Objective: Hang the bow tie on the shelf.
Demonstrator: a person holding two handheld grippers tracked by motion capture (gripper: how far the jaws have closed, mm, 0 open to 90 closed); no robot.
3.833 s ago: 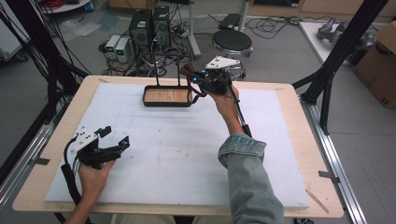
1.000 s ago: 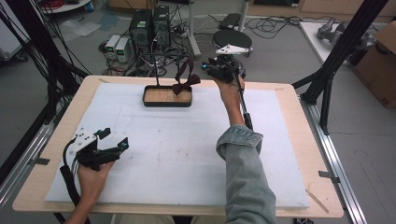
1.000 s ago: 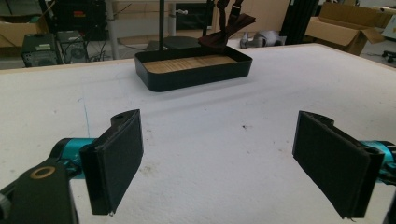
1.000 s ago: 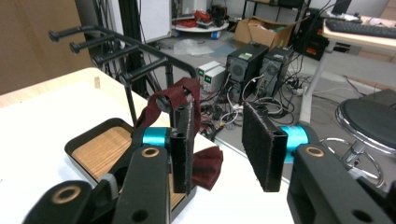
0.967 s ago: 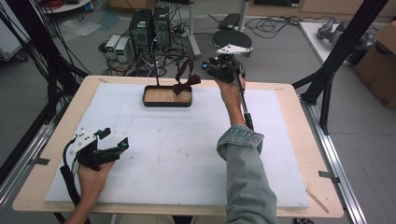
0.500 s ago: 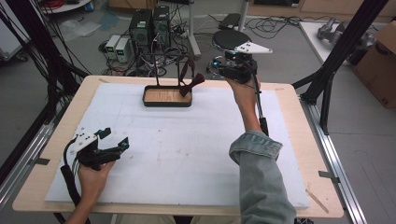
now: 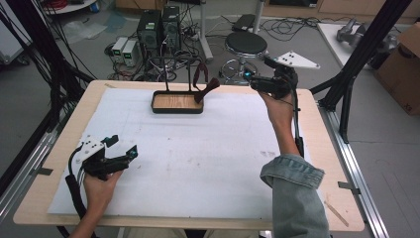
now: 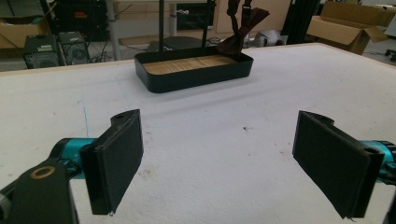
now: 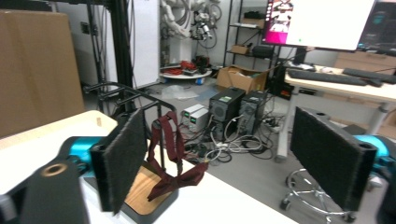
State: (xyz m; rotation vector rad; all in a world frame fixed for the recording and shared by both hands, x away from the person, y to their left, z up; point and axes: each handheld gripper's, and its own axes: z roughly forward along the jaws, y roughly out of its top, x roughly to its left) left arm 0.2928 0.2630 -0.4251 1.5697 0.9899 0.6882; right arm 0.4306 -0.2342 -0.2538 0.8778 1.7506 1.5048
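Two grippers in play, well apart. Right gripper (image 7: 255, 83) up at about one o'clock of the table (image 7: 317, 114), near the far edge, off to the right of the stand; jaws just opened, now standing wide with nothing between them in the right gripper view (image 9: 224, 163). Left gripper (image 7: 124, 147) parked at about eight o'clock, low over the white mat (image 7: 208, 158); jaws wide apart too, bare mat between the pads in the left gripper view (image 8: 219, 172).

Dark red bow tie (image 7: 205, 88) hanging by its strap from the black rack (image 7: 171, 67) at twelve o'clock, the bow end drooping onto the right rim of the black tray (image 7: 163, 110) with its wooden floor. Same tie seen past the right jaws (image 9: 180, 179), strap looped over the rail, bow slumped at the tray's corner; also at the far end of the tray from the left side (image 8: 240, 35).

Judged progress: hanging step looks done, tie released and left on the rack. Bow resting on the rim rather than hanging free, so maybe a tidy-up left; otherwise only pulling the right hand clear and settling it. Left hand idle, no part visible in this step.
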